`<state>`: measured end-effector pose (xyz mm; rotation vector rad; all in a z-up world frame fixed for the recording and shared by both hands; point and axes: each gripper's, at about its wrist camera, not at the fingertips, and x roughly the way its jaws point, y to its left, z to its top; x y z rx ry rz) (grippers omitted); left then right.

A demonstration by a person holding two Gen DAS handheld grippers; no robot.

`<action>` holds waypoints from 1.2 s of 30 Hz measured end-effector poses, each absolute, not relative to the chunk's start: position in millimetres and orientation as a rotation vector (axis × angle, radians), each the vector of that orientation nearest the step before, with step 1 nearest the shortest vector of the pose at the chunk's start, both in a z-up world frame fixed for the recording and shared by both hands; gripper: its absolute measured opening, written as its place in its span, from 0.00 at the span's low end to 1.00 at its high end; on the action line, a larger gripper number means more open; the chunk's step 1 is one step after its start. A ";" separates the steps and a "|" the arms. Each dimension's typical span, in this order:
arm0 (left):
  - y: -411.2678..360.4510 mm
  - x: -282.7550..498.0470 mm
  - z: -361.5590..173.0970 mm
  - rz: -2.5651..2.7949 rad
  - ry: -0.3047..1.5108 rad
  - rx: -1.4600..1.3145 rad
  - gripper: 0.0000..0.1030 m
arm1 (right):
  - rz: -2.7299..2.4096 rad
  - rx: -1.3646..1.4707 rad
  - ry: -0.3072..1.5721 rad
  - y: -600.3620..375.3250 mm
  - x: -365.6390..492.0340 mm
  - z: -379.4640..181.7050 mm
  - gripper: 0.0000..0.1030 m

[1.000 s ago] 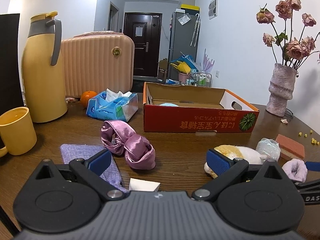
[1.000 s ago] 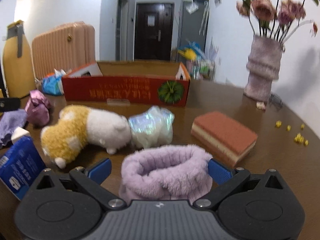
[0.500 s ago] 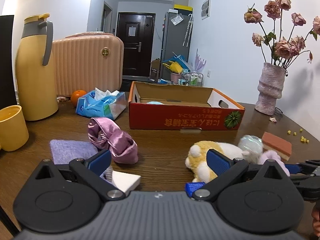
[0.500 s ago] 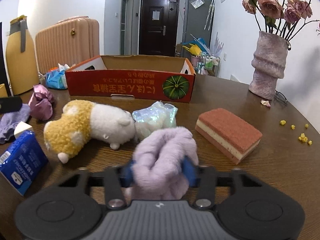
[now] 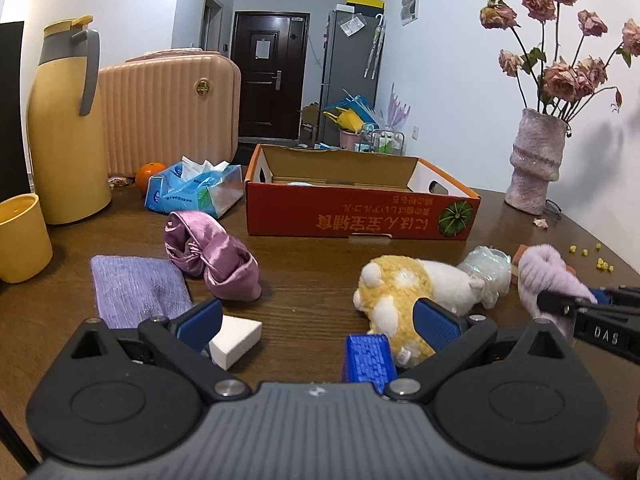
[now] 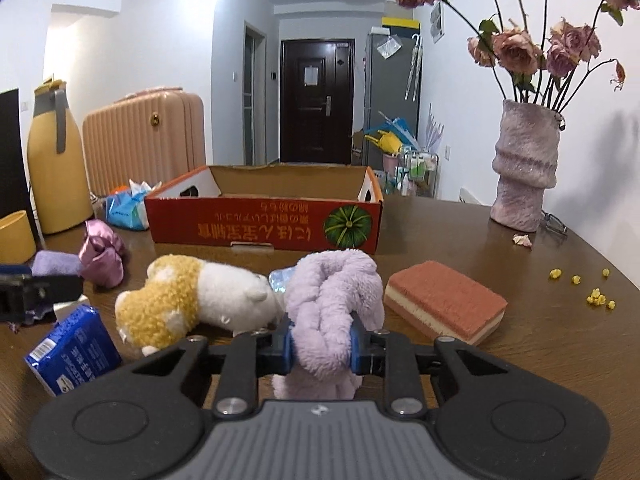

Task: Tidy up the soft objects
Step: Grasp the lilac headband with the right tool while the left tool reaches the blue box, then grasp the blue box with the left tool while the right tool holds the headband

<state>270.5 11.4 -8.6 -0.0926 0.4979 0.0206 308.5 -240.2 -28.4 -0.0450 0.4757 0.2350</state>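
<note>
right gripper [image 6: 322,346]: clamped on lilac scrunchie [image 6: 334,300], just near of plush [image 6: 192,300] | left gripper [image 5: 318,316]: jaws apart, empty, above table [image 5: 312,280] | box [image 6: 264,216]: far, centre

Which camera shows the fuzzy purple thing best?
The right wrist view: the fuzzy purple thing sits front and centre, squeezed in the right claw. The left wrist view shows it small at the right edge.

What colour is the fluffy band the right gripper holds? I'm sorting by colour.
Pale lilac fluffy band, clearest in the right wrist view.
</note>
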 end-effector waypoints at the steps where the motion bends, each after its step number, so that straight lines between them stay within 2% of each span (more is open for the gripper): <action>1: 9.6 268.7 -9.1 0.018 0.500 -0.090 1.00 | 0.236 -0.043 0.471 -241.0 307.3 -27.9 0.24; 24: -27.7 262.3 -38.5 -0.018 0.639 0.020 0.98 | 0.252 -0.033 0.450 -247.4 291.8 -27.6 0.24; 26: -26.5 264.3 -39.3 -0.011 0.648 0.017 0.94 | 0.252 -0.034 0.451 -247.3 292.0 -27.9 0.24; 31: -23.7 268.0 -42.3 -0.009 0.676 0.005 0.69 | 0.250 -0.037 0.457 -246.8 292.7 -28.6 0.24; 34: -23.0 270.4 -44.5 -0.020 0.696 -0.002 0.38 | 0.248 -0.040 0.462 -246.3 293.6 -29.4 0.24; 36: -22.1 271.9 -45.7 -0.037 0.708 -0.011 0.26 | 0.246 -0.040 0.464 -246.2 294.2 -30.0 0.24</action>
